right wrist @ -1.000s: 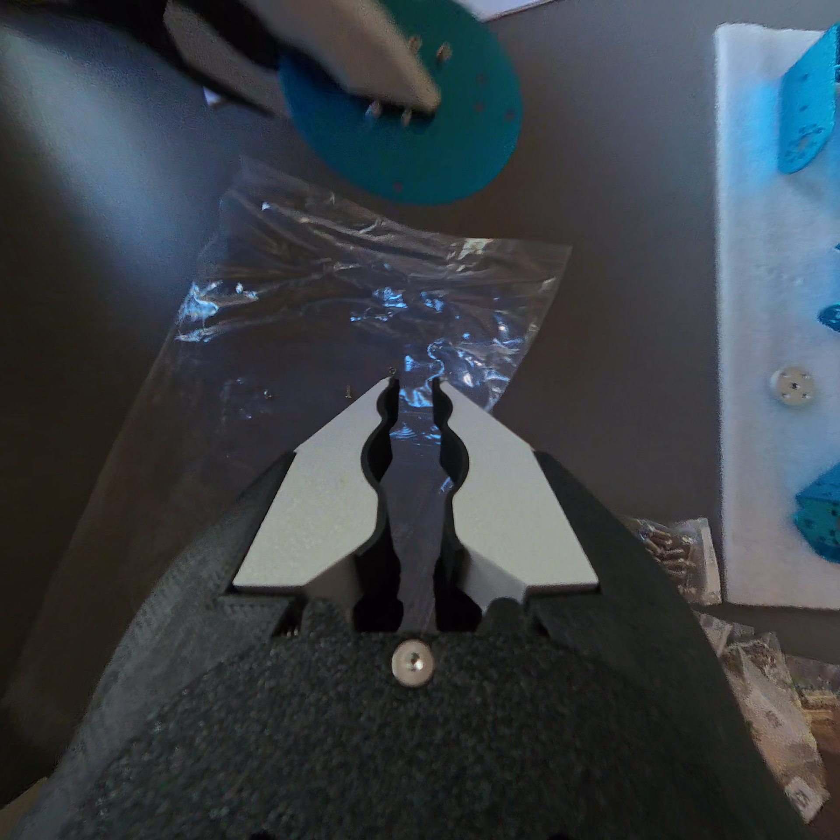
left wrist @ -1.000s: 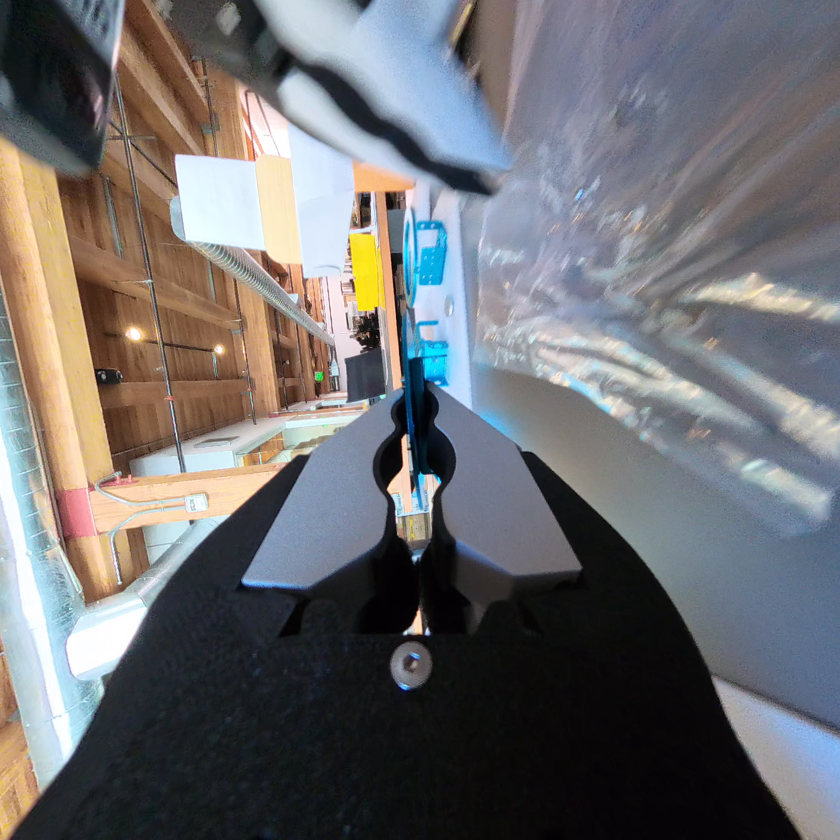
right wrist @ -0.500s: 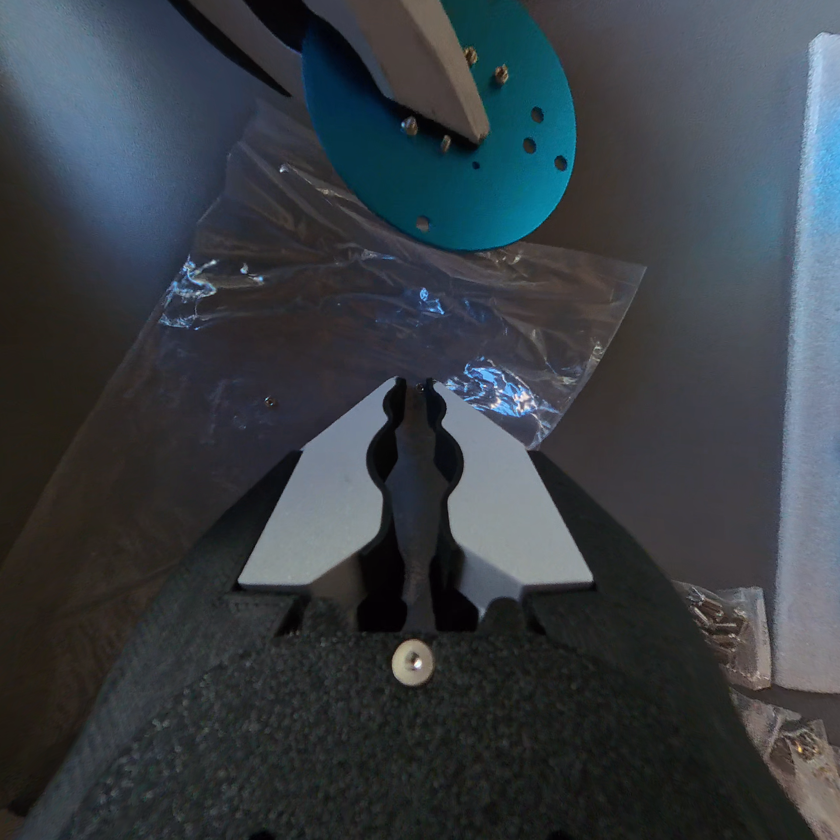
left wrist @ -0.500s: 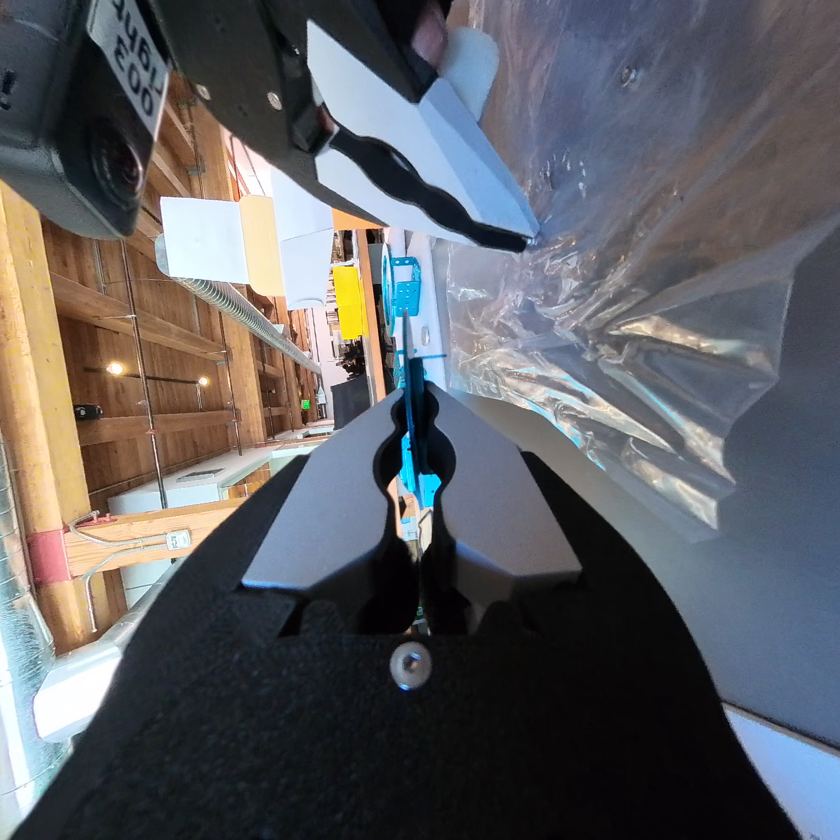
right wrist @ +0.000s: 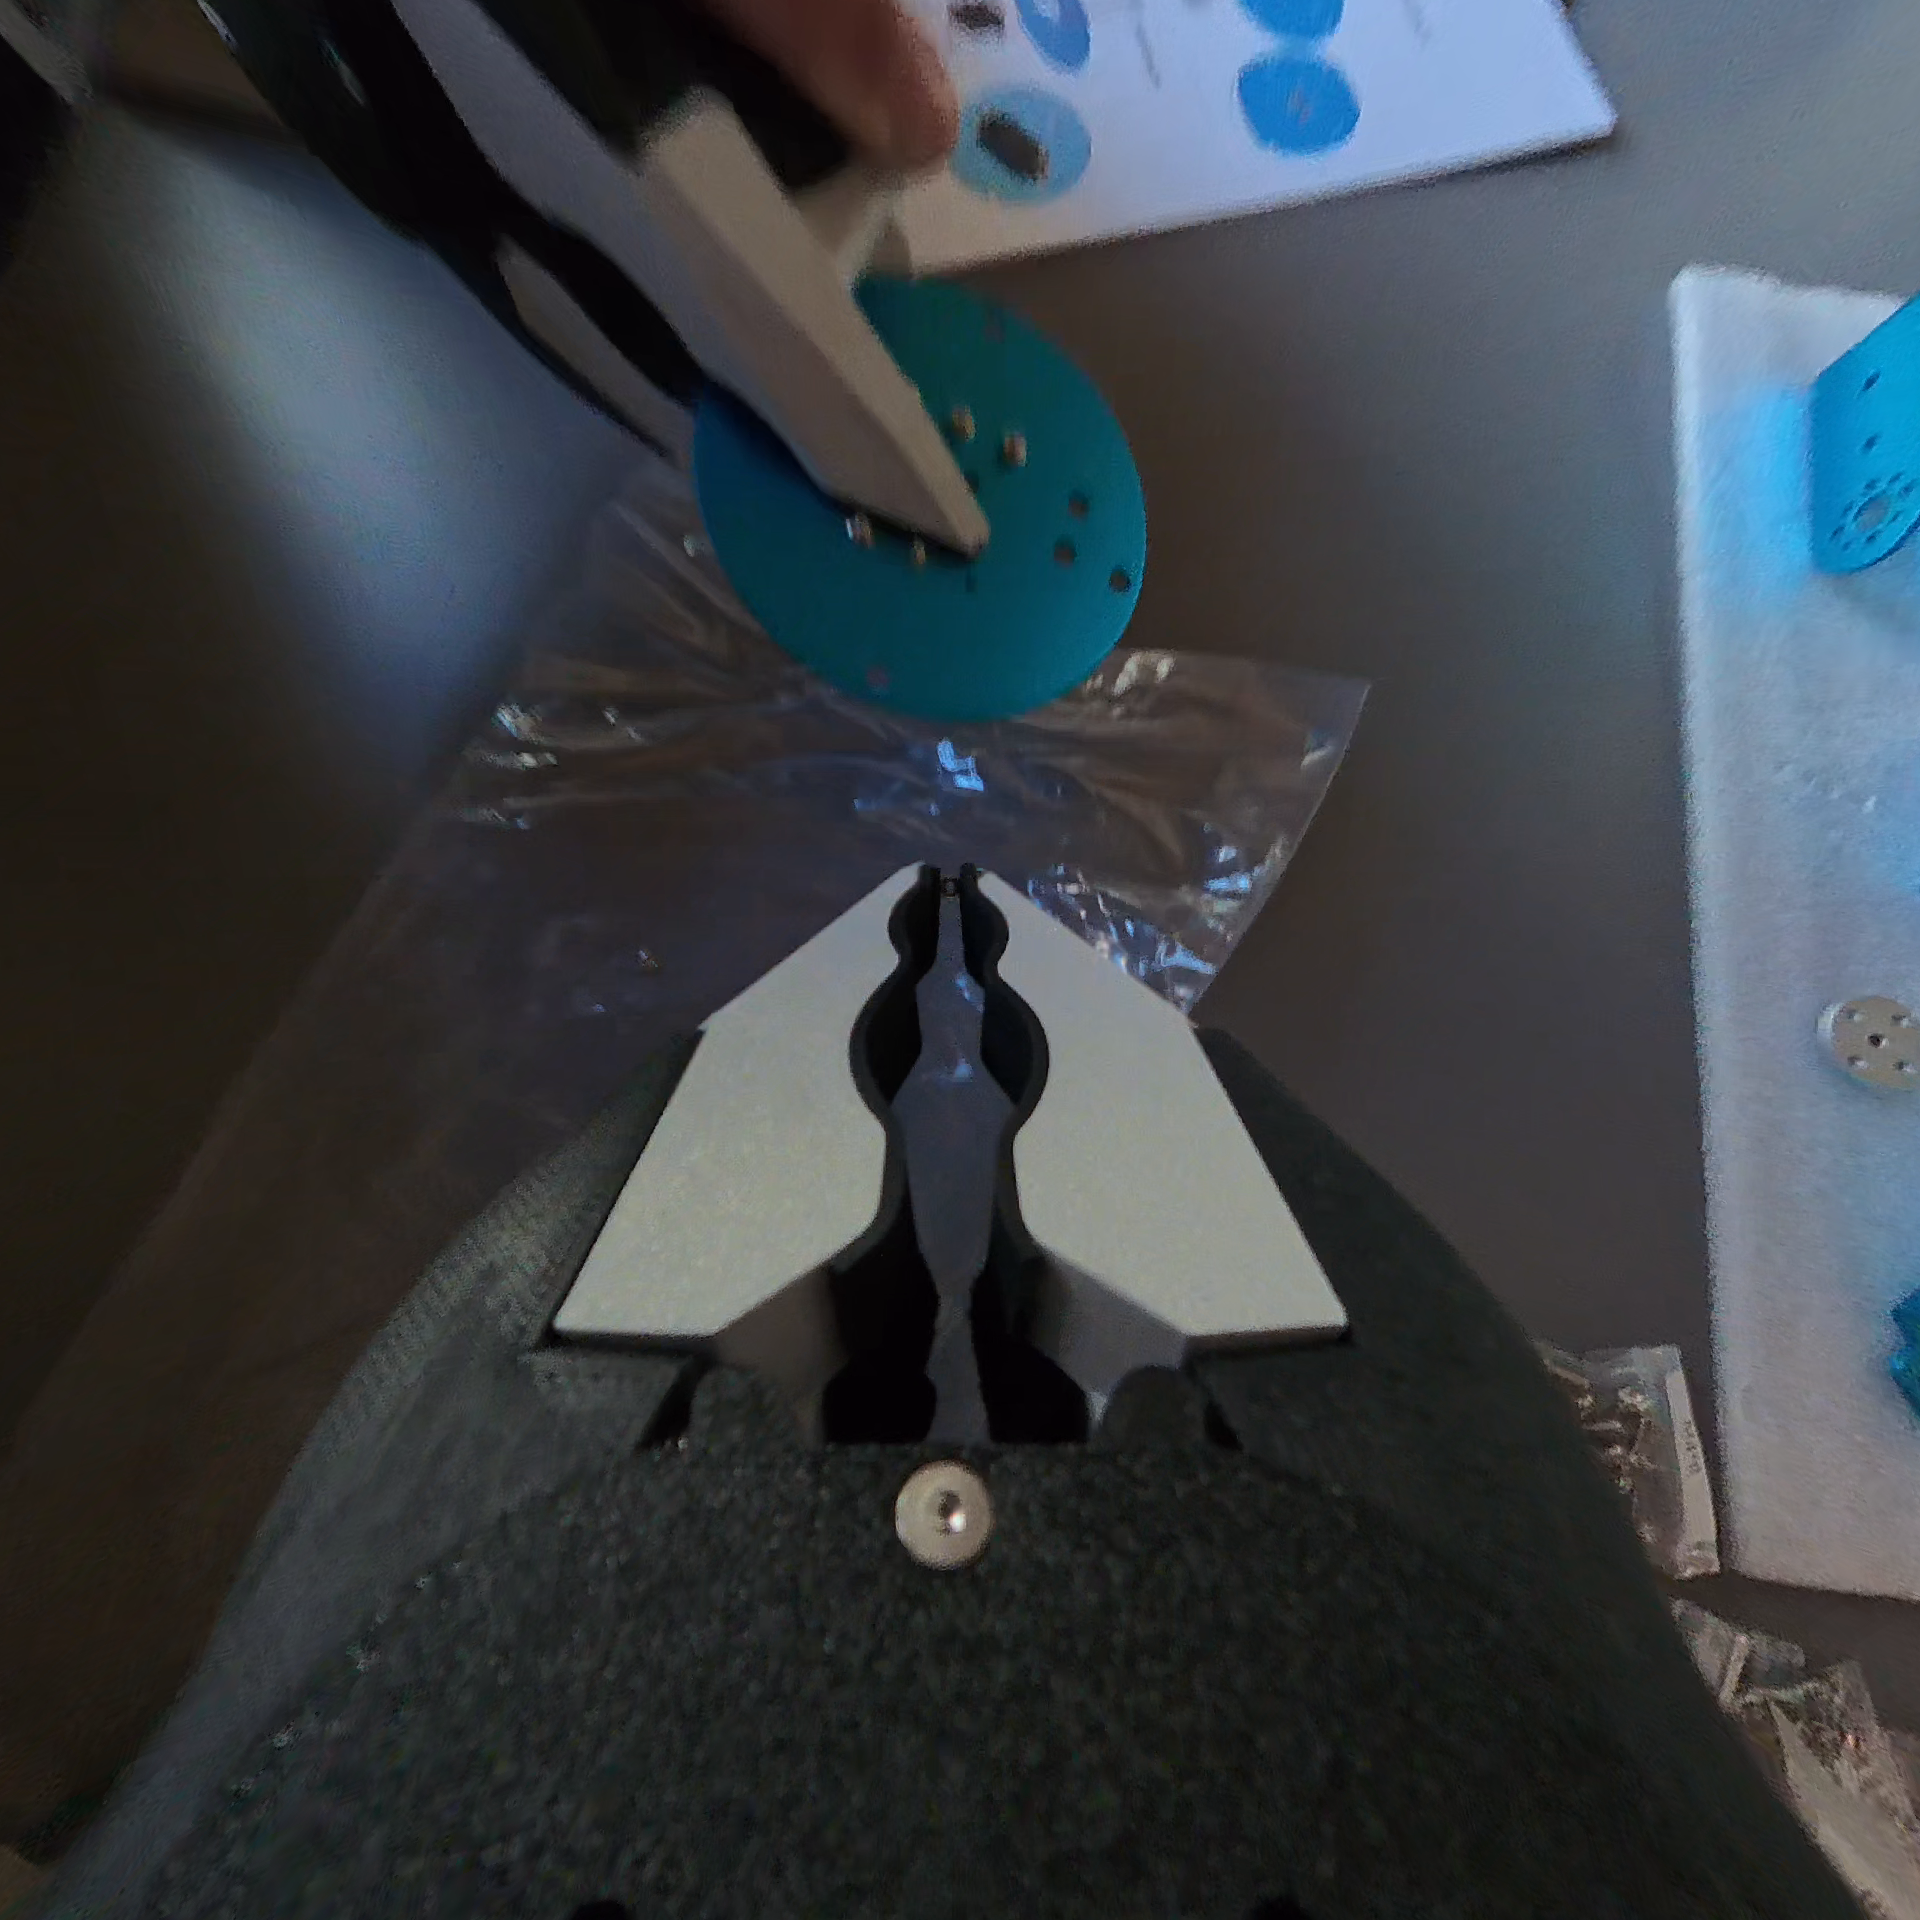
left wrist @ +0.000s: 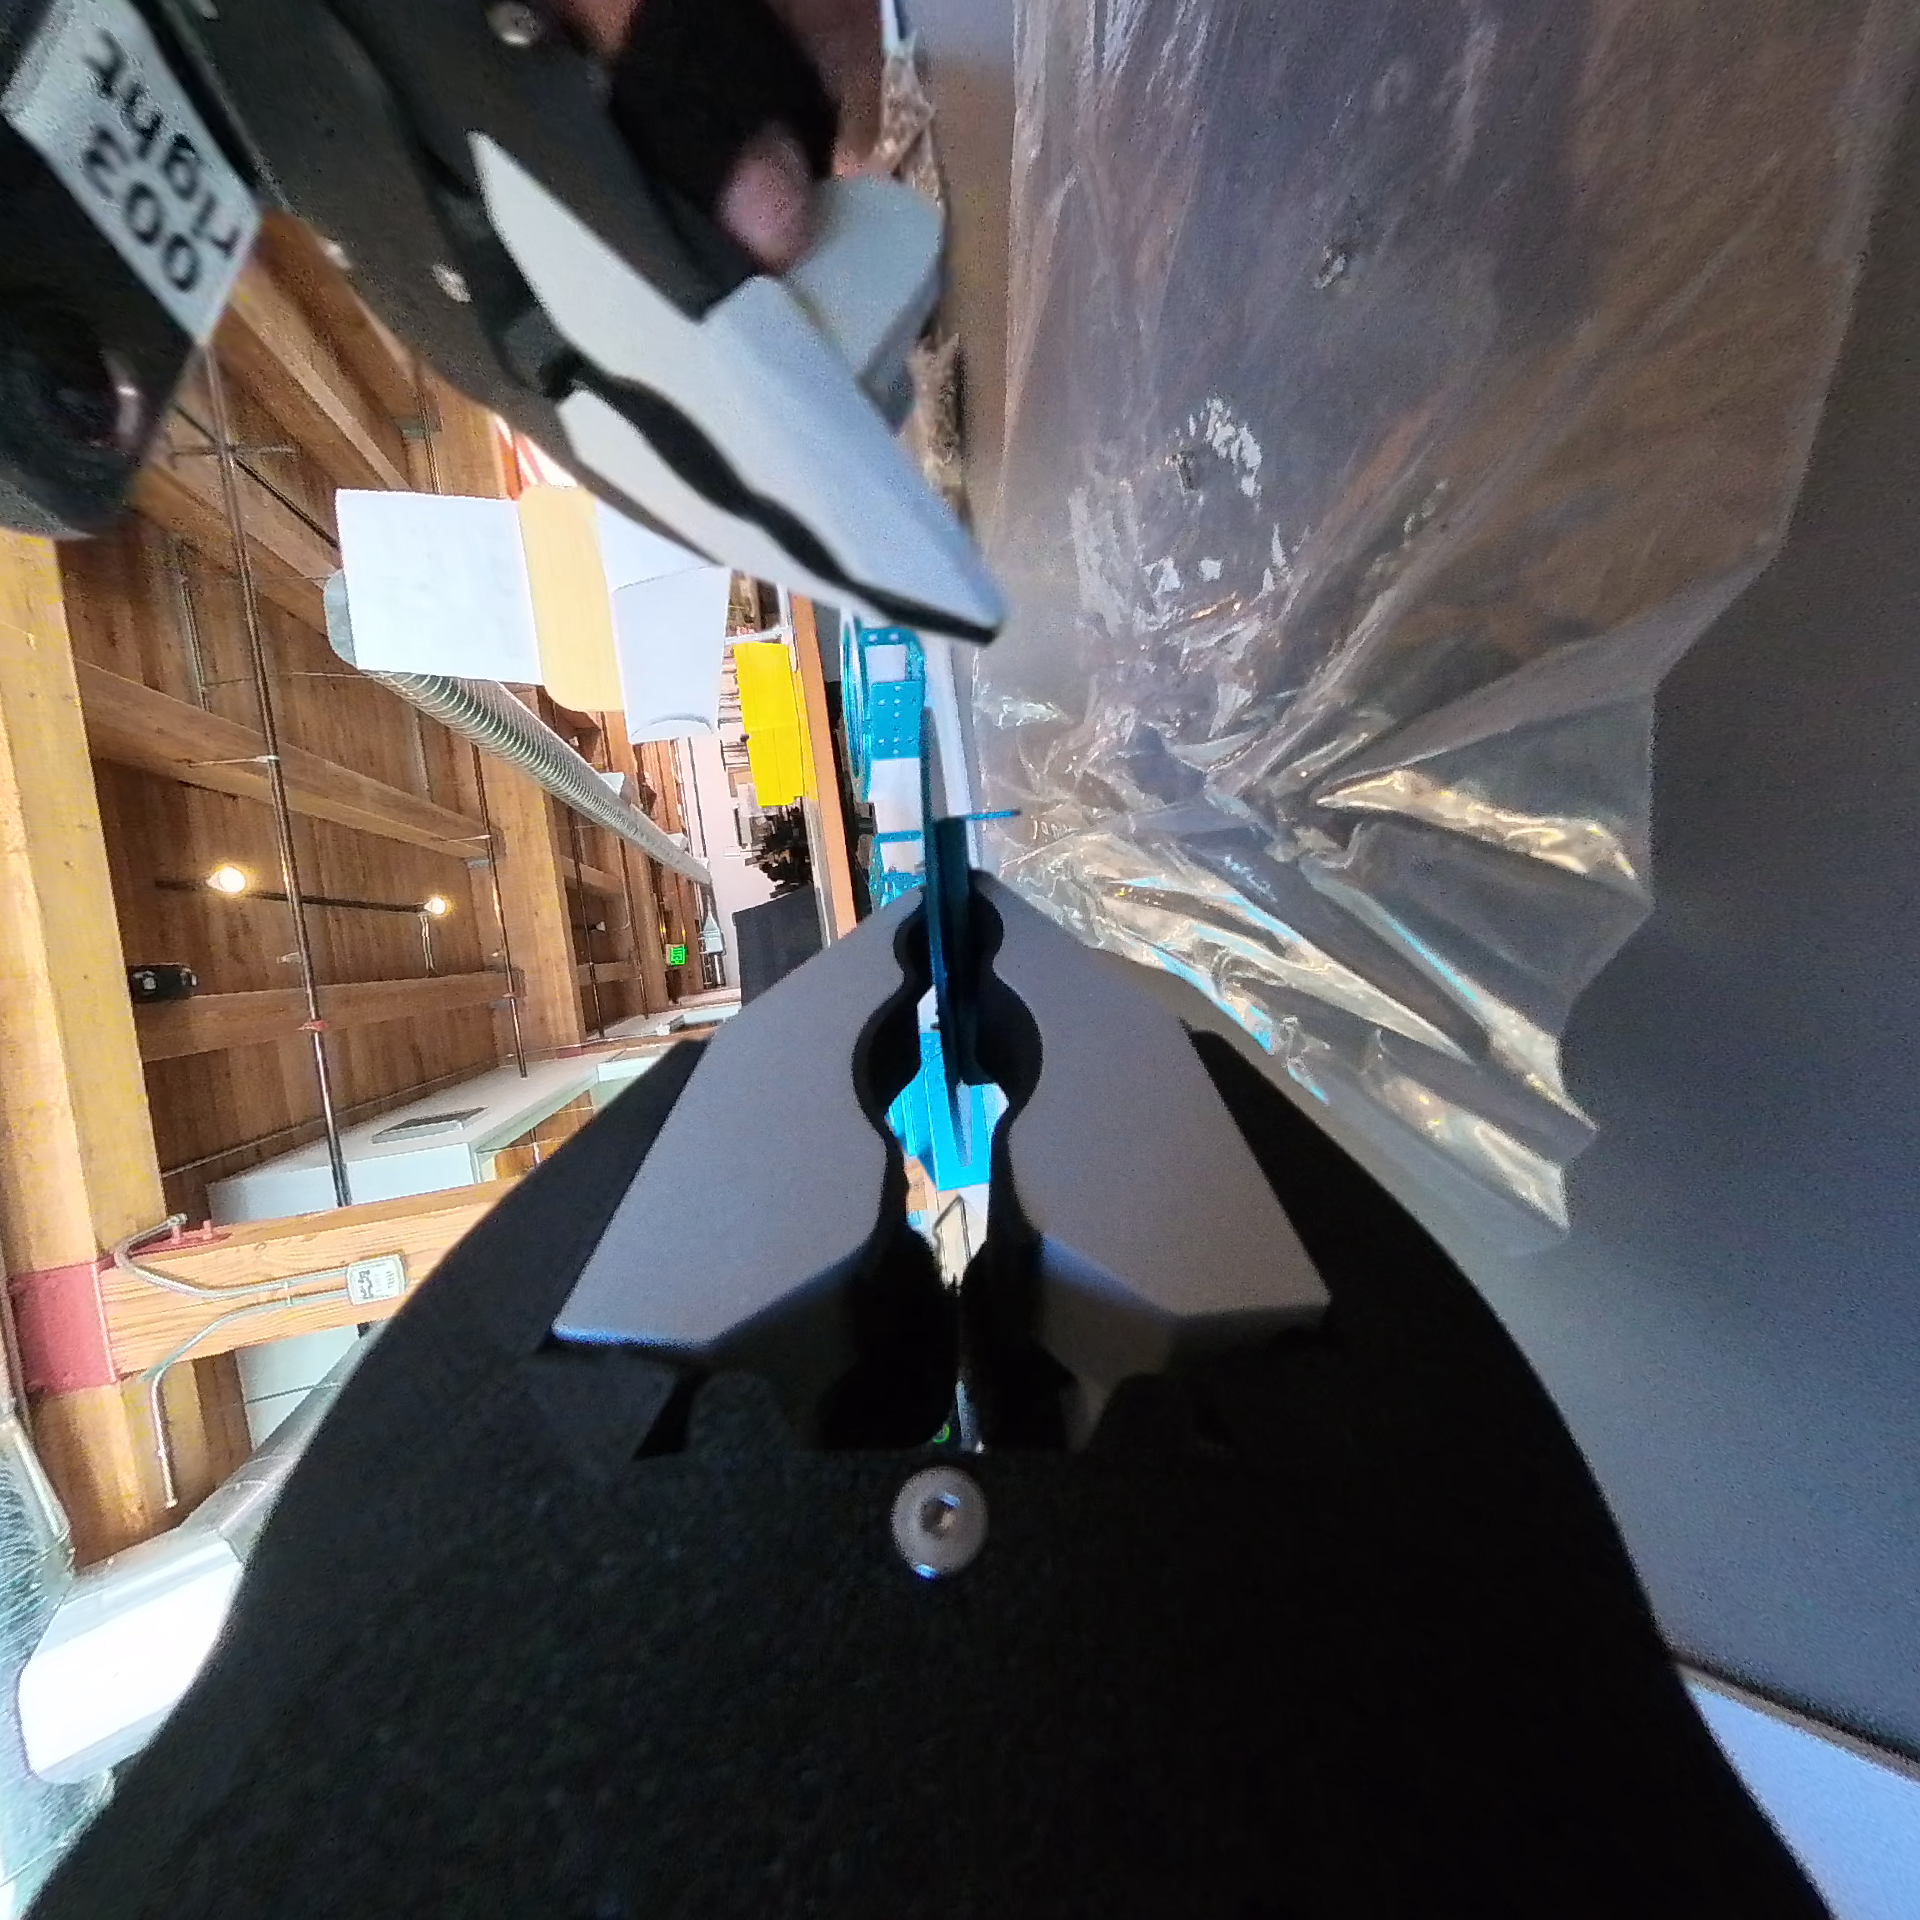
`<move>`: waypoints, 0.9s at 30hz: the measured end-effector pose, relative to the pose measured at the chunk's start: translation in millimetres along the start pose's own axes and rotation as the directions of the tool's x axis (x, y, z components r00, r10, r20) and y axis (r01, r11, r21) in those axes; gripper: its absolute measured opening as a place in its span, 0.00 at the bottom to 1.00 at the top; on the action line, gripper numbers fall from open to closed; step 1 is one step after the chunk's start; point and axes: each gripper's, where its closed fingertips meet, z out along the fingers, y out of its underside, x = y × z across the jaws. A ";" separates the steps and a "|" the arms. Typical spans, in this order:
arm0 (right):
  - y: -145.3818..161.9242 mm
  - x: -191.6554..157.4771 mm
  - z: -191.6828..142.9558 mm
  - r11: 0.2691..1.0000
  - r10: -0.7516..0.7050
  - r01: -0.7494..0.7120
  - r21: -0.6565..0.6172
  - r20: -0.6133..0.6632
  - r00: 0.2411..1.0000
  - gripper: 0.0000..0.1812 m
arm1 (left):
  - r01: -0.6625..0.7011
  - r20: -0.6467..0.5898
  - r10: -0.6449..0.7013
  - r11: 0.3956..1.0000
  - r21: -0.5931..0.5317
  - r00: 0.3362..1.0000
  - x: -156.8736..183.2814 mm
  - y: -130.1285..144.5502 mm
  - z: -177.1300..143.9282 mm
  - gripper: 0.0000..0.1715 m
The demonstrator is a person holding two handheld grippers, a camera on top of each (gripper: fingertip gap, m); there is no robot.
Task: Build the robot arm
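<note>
The left claw (left wrist: 951, 914) is closed narrow on a teal round plate (right wrist: 920, 551), gripping it edge-on so that in the left wrist view only the plate's thin edge shows between the fingers. In the right wrist view the same plate presents its flat face, with several small brass-coloured screws (right wrist: 1013, 447) standing in it and a scatter of open holes beside them.

The right claw (right wrist: 954, 881) is drawn nearly closed. A very small dark item sits at its fingertips; it may be a screw, but the view is too blurred to confirm, so its grip cannot be stated.

Spatial relation: the plate lies ahead of the right claw and above it in the right wrist view, well apart from the fingertips, with its face turned toward that claw. The right claw hangs over a clear plastic bag (right wrist: 1143, 790) that lies flat and crumpled on the dark worktop (right wrist: 1403, 468); the plate is held just beyond the bag's far edge.

To the right on the worktop:
- a white foam pad (right wrist: 1787, 852) carrying blue brackets (right wrist: 1870, 468) and a silver disc (right wrist: 1875, 1042);
- small bags of hardware (right wrist: 1642, 1455) near its corner.

A printed sheet (right wrist: 1299, 125) lies at the far side.
</note>
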 end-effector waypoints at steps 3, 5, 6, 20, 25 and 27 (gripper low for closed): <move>-29.6 -10.8 -9.6 0.994 -0.007 0.004 0.108 0.032 0.999 0.01 | 0.001 -0.003 -0.001 1.000 0.006 1.000 1.9 -2.9 0.7 0.00; -43.6 -18.3 -10.2 0.990 -0.018 0.011 0.139 0.052 0.998 0.01 | -0.001 0.001 0.001 1.000 0.012 1.000 2.2 -6.1 0.6 0.00; -48.8 -20.5 -9.3 0.989 -0.022 0.013 0.148 0.058 0.998 0.01 | 0.001 0.001 -0.001 1.000 0.014 1.000 2.4 -7.6 0.6 0.00; -47.7 -12.1 4.7 0.991 -0.010 0.008 0.136 0.014 1.000 0.01 | 0.019 0.020 -0.020 1.000 0.022 1.000 -0.8 -13.3 0.1 0.00; -47.3 -12.7 6.7 0.990 0.002 -0.005 0.138 0.025 1.000 0.01 | 0.012 0.015 -0.013 1.000 0.022 1.000 0.7 -13.7 0.3 0.00; -46.7 -13.2 7.7 0.991 0.003 -0.006 0.133 0.026 1.000 0.01 | 0.013 0.014 -0.013 1.000 0.021 1.000 1.1 -13.4 0.4 0.00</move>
